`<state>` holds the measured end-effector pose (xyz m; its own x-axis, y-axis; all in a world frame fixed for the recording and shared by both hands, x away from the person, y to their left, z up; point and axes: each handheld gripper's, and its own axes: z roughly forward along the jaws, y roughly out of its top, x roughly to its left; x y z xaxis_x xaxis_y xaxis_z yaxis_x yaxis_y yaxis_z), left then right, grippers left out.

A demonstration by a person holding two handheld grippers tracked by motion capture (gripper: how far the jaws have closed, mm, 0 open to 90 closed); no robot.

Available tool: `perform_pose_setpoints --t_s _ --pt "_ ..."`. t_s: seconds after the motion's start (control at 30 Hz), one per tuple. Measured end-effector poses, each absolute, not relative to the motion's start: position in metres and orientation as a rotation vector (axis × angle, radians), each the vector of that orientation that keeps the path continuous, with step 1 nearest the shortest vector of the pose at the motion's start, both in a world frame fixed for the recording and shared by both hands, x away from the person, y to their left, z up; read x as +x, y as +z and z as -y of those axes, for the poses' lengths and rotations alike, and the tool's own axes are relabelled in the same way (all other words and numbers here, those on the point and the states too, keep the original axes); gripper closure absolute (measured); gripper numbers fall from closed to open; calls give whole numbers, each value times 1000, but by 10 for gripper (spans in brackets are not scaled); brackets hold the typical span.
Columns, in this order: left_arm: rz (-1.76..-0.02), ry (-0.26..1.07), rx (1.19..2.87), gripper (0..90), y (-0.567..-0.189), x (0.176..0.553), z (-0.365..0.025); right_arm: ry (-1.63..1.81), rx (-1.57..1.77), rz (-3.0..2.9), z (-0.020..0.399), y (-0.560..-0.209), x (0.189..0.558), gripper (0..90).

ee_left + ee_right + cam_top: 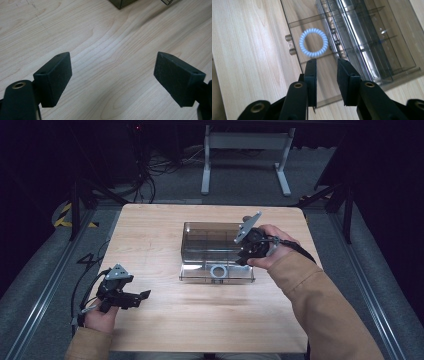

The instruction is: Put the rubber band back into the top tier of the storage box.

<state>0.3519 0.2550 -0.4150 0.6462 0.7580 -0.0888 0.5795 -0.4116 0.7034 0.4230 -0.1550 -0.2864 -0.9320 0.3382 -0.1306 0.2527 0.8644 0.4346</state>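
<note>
Currently right gripper point(326, 65) part-open, empty, above pale blue coiled hair ring point(313, 42) on clear plastic organiser box's open lid point(294, 30); left gripper point(112, 75) wide open, empty. Risk: jaws nudge ring off smooth lid.

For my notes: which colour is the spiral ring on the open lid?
Pale blue ring, clearest in the right gripper view.

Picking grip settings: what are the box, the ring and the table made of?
Box: smoky clear hard plastic, glossy; the wood shows through.
Ring: pale blue coiled loop, looks like soft plastic; hedged.
Table: light wood grain, matte; solid or laminate, can't tell.
</note>
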Motion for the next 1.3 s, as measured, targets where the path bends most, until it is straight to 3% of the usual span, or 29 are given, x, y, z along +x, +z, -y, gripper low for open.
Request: perform_pose_setpoints --t_s 0.7,1.3 --pt "-1042 317 2141 157 -416 351 -256 704 569 -2800 211 -287 405 670" --pt "-1036 323 2149 157 -417 352 -254 701 573 -2849 219 -324 388 621"
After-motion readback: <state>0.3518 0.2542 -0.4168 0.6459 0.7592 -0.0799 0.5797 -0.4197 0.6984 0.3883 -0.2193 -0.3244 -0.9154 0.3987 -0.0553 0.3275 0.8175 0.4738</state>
